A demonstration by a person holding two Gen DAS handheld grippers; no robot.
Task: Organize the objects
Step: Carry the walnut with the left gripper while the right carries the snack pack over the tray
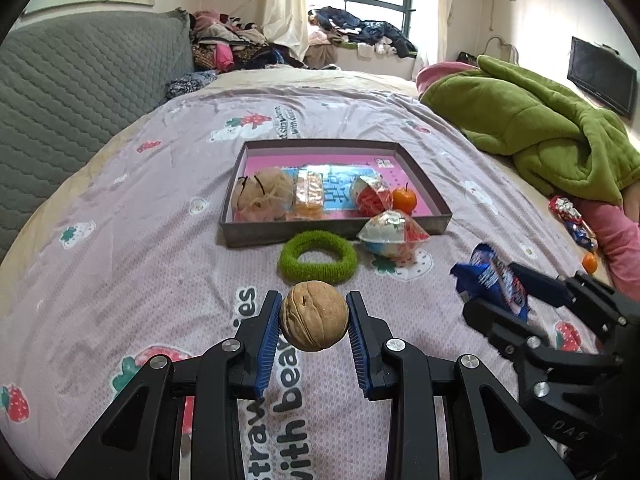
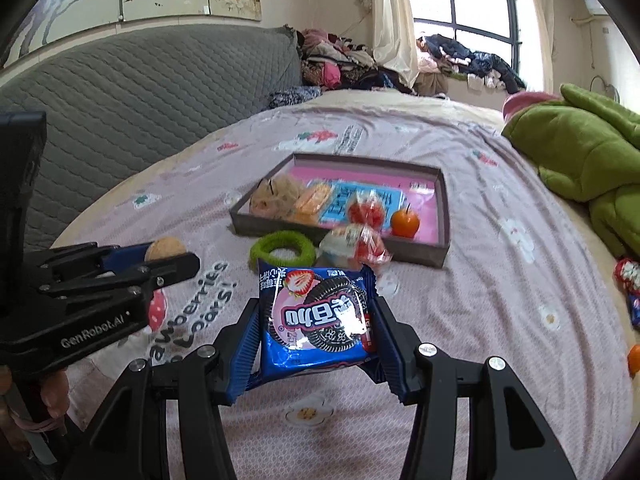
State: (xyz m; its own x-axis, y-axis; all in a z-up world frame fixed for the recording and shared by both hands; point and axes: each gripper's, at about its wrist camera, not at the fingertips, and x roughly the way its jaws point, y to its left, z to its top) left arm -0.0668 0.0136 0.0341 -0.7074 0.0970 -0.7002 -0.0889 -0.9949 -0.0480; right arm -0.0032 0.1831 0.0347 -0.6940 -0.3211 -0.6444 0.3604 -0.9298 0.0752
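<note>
My left gripper is shut on a brown walnut and holds it above the bedsheet, short of a green hair ring. My right gripper is shut on a blue cookie packet, also above the sheet. The right gripper with the packet shows at the right of the left wrist view. The left gripper with the walnut shows at the left of the right wrist view. Ahead lies a grey shallow box with a pink floor. It holds a beige hair scrunchie, orange snack packs, a candy pack and a small orange.
A wrapped candy pack lies against the box's front wall, beside the green ring. A green blanket is heaped at the right. More wrappers and a small orange lie at the far right. A grey quilted headboard is at the left.
</note>
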